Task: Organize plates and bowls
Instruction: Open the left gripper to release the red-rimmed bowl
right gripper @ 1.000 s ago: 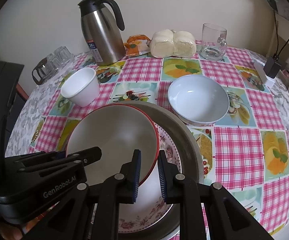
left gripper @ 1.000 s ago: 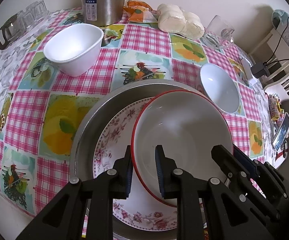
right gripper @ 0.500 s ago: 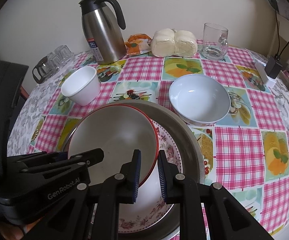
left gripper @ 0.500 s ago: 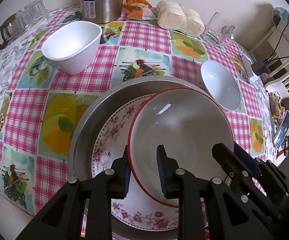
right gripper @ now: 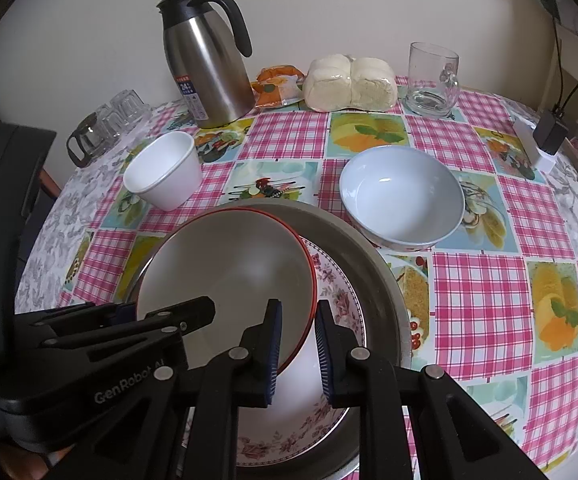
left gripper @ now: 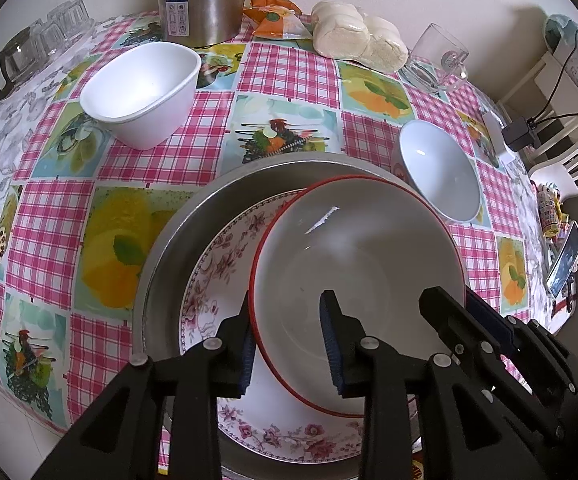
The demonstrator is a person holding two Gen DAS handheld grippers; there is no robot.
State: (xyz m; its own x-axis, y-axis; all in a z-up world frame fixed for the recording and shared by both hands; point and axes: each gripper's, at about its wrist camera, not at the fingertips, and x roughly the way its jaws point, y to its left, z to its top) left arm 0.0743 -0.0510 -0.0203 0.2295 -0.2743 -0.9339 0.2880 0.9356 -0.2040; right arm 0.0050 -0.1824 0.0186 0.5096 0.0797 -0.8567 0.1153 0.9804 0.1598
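Now left gripper jaws just opening around red-rimmed bowl rim, right gripper jaws clamping it.

2 fisheye wrist views, each looking steeply down along its own claw, close above the surface.

Left wrist view: left claw low in frame, faces the wall; right claw enters at lower right.

Right wrist view: right claw low in frame, faces the same wall; left claw enters at lower left.

Shared: red-rimmed bowl, floral plate, metal basin, white cup, pale blue bowl, steel flask.
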